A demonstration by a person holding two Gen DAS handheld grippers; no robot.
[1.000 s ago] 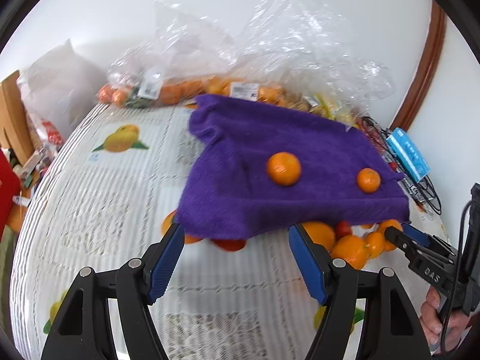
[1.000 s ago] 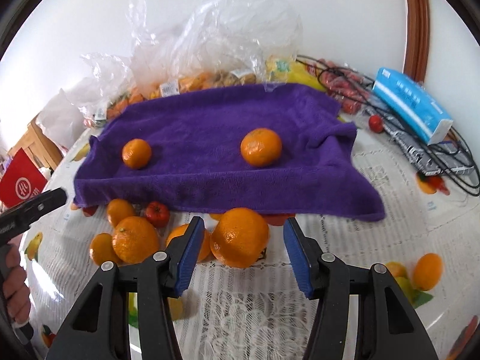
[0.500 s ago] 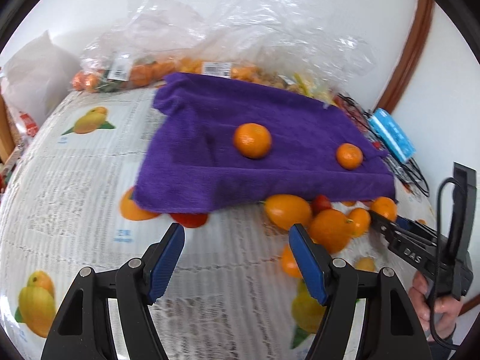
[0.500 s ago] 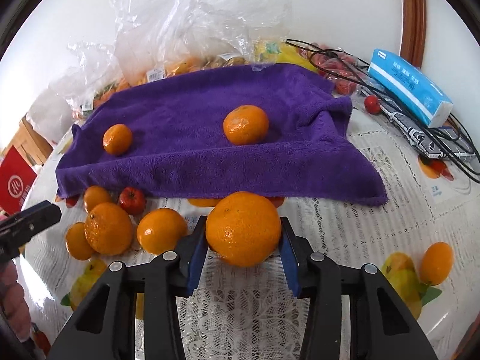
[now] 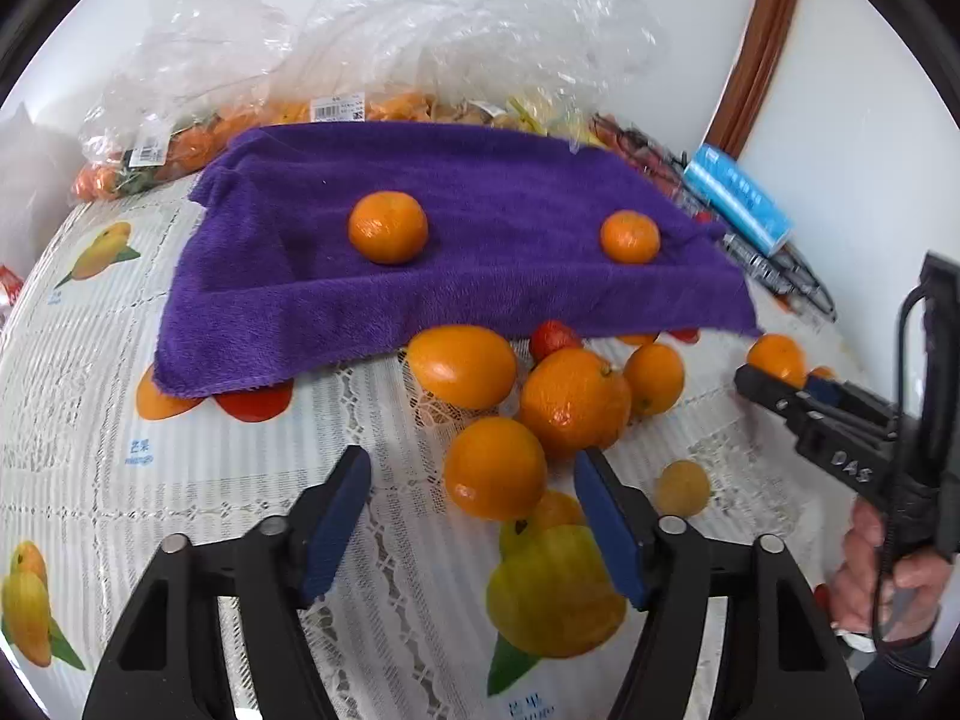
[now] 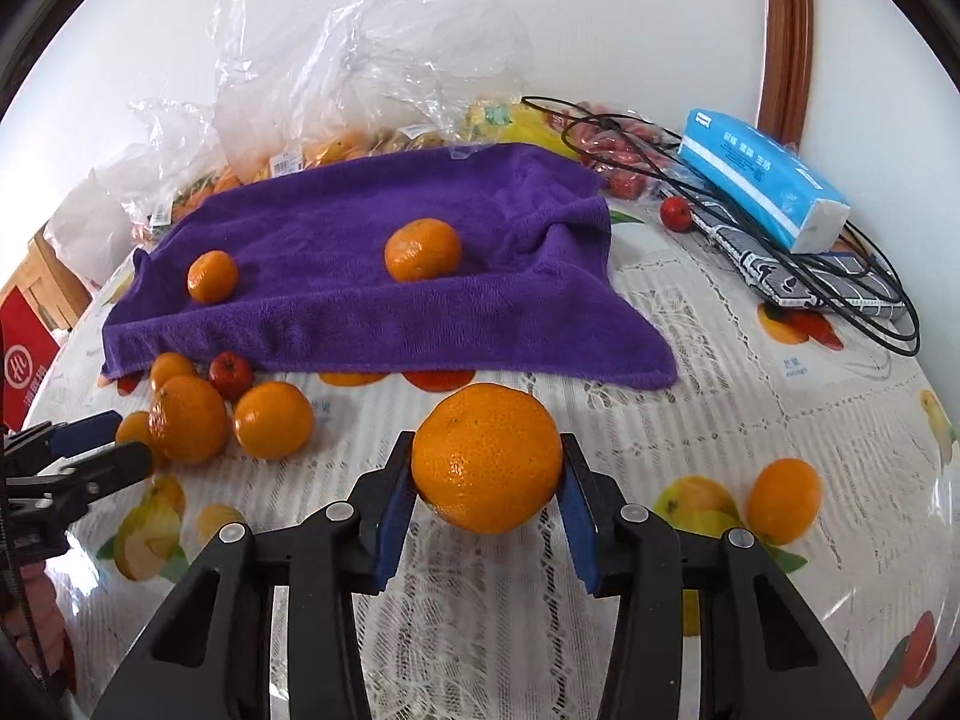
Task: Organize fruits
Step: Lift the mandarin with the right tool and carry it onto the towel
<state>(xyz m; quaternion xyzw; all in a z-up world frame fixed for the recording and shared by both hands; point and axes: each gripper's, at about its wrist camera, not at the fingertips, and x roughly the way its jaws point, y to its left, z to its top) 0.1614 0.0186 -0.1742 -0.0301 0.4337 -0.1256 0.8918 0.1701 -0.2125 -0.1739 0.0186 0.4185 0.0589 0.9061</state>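
The right gripper (image 6: pixel 487 468) has its jaws clamped on a large orange (image 6: pixel 487 457), at six o'clock from the purple towel (image 6: pixel 372 276). The left gripper (image 5: pixel 474 480) hovers, jaws wide, by the loose oranges (image 5: pixel 573 402) on the counter (image 5: pixel 180 480).

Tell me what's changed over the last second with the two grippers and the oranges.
The right gripper went from open around the large orange to shut on it, gripping it between its pads. The left gripper, open throughout, swung toward the loose fruit pile, an orange now between its fingers. The purple towel and the two oranges on it stayed put.
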